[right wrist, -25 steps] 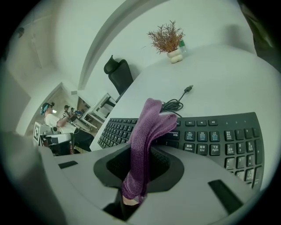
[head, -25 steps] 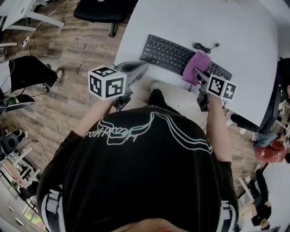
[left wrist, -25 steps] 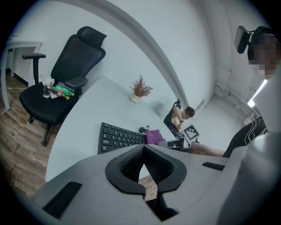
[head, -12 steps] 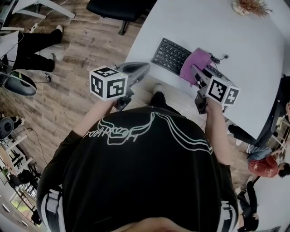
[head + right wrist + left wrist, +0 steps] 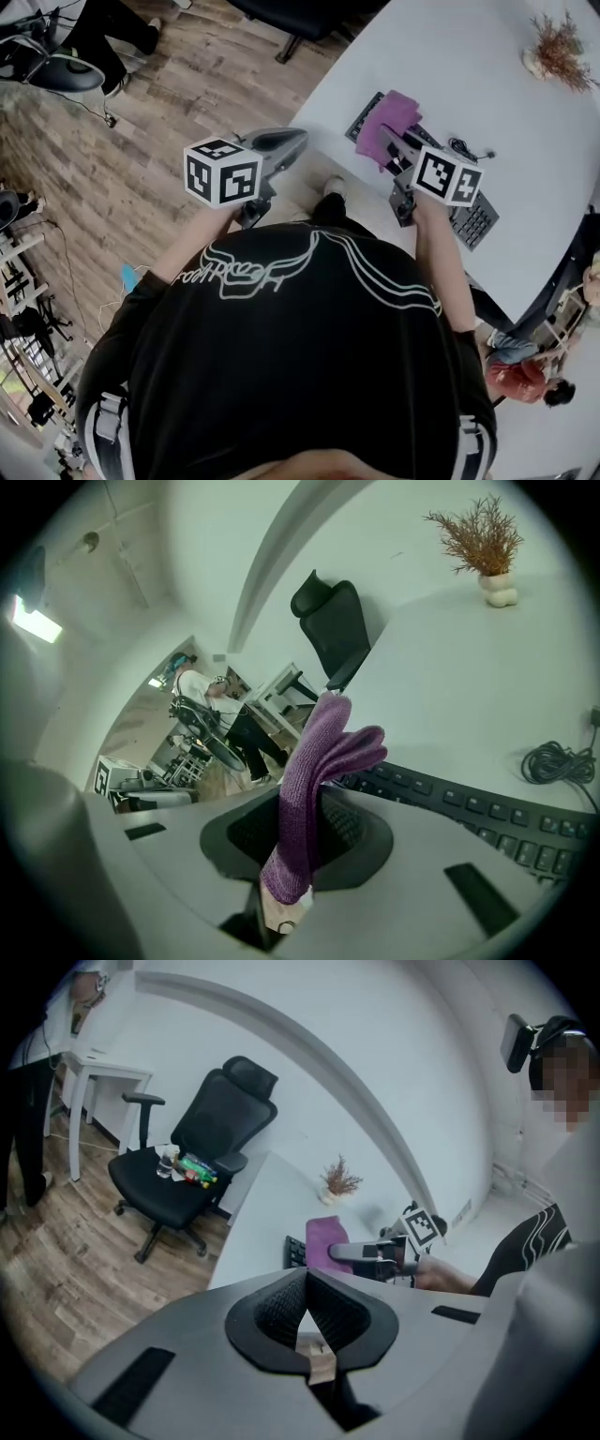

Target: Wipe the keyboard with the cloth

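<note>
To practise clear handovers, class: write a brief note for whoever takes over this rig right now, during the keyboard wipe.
Left gripper: shut, empty, held beside the white table edge.
Right gripper: shut on the purple cloth, at one end of the black keyboard.
Done: cloth gripped and brought to the keys.
Left: wipe along the keyboard. How much is already wiped cannot be told.

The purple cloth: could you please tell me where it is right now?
Head view, upper right: the purple cloth is held in the jaws of the right gripper, over the upper-left end of the keyboard.
</note>
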`<state>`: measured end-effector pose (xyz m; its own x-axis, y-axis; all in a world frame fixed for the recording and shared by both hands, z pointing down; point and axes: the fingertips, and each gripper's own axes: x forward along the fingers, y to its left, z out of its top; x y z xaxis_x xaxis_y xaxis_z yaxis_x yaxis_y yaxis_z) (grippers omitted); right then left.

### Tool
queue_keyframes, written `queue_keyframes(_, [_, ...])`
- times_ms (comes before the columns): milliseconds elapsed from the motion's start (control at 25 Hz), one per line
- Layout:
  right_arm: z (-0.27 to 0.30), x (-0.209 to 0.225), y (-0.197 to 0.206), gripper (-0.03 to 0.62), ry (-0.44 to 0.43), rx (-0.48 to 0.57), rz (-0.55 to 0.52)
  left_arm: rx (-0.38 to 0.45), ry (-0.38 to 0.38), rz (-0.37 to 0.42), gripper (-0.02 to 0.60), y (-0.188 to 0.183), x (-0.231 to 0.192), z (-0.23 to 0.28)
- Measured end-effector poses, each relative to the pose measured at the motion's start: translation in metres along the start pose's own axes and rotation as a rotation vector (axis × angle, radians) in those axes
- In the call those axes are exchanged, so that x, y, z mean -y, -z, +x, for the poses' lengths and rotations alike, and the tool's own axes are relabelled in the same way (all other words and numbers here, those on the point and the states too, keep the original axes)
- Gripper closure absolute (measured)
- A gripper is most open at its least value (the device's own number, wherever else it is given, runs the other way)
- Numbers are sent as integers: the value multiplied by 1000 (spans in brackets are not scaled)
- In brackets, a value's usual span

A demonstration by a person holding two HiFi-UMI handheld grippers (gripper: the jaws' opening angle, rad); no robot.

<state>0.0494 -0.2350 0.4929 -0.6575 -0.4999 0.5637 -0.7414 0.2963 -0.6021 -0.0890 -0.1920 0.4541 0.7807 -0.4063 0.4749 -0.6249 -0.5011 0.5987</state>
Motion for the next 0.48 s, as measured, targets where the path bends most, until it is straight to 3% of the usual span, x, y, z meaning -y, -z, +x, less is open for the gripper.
queue_keyframes(480, [40,13,9,533,27,-82,-22,47,-66,-57,574,9,-17,-22])
